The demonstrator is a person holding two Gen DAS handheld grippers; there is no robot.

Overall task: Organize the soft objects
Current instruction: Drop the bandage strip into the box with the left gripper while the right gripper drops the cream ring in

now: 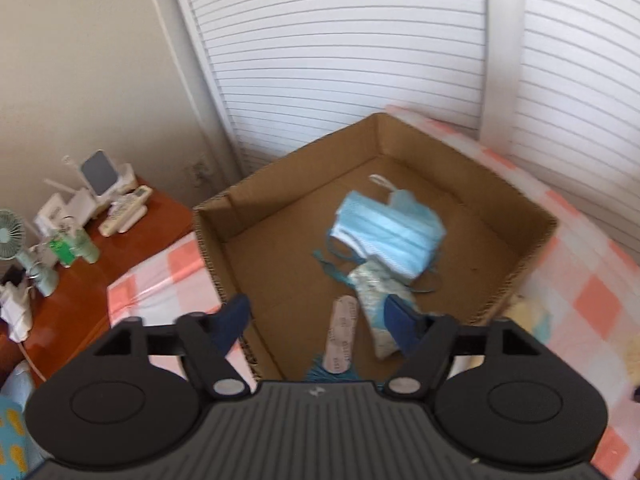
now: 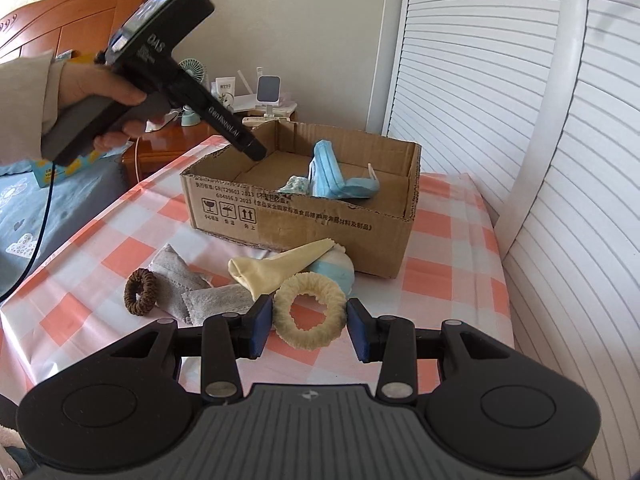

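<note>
The right claw (image 2: 308,322) hangs low over the checked bench (image 2: 452,252), its blue pads spread wide on either side of a cream fluffy hair scrunchie (image 2: 310,312) that lies flat on the cloth, not yet pinched. Just behind the scrunchie sit a limp cream balloon (image 2: 276,268) and a pale blue-and-white soft lump (image 2: 336,270), both close against the front wall of the cardboard box (image 2: 304,220); to the left lie two grey fabric sachets (image 2: 192,286) and a brown hair tie (image 2: 140,292). The left claw (image 1: 316,322), held in the person's left hand (image 2: 104,100), hovers over the box's near corner with its pads apart and nothing between them. Inside the box already rest blue surgical masks (image 1: 386,236), a patterned pouch (image 1: 376,300), an adhesive bandage strip (image 1: 340,334) and a teal tassel (image 1: 324,374). The step in hand appears to be picking up the scrunchie. To do it well, the pads should likely close across one side of the ring rather than its empty middle, low enough to catch the plush without dragging the cloth, then lift clear of the balloon's tail before carrying it over the box wall.
</note>
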